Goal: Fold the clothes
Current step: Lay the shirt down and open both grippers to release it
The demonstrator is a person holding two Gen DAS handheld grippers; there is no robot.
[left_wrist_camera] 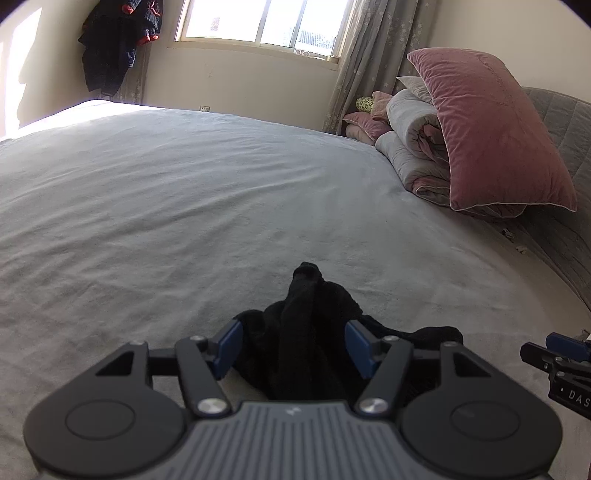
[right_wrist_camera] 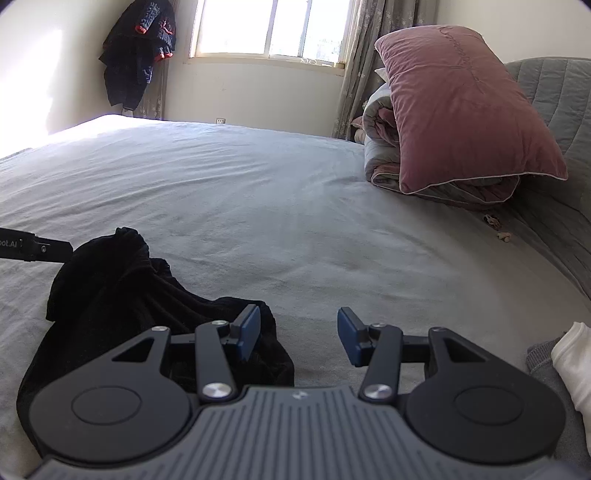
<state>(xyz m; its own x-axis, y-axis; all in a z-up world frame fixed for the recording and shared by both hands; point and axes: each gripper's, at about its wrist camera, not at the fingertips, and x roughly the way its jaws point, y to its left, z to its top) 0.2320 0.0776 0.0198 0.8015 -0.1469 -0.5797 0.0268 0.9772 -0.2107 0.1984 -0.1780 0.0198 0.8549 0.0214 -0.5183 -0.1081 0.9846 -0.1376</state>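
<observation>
Left wrist view: the left gripper (left_wrist_camera: 291, 345) points forward and somewhat downward over a grey bedsheet (left_wrist_camera: 166, 206), low over it. Its two blue pads (left_wrist_camera: 229, 347) stand apart, and a crumpled black garment (left_wrist_camera: 303, 332) lies bunched between them, one fold rising to a peak ahead of the fingertips. The pads do not appear to press on the cloth; a gap shows beside each one. At the right edge of this view the tip of the right gripper (left_wrist_camera: 557, 356) pokes in, near the garment's right end. Farther off, a pink pillow (left_wrist_camera: 491, 133) leans against a rolled grey duvet (left_wrist_camera: 417, 147) by the quilted headboard (left_wrist_camera: 561, 122).

Right wrist view: the right gripper (right_wrist_camera: 298, 338) also tilts downward, close above the sheet. Its jaws are parted with only bare bedsheet between the blue pads. The black garment (right_wrist_camera: 122, 295) lies in a heap to the left, its near edge passing under the left-hand finger. The left gripper's black body (right_wrist_camera: 33, 249) enters from the left edge, meeting the garment's far upper corner. A white cloth (right_wrist_camera: 574, 362) shows at the lower right edge. A dark jacket (right_wrist_camera: 140, 55) hangs on the wall beside the window (right_wrist_camera: 269, 27).
</observation>
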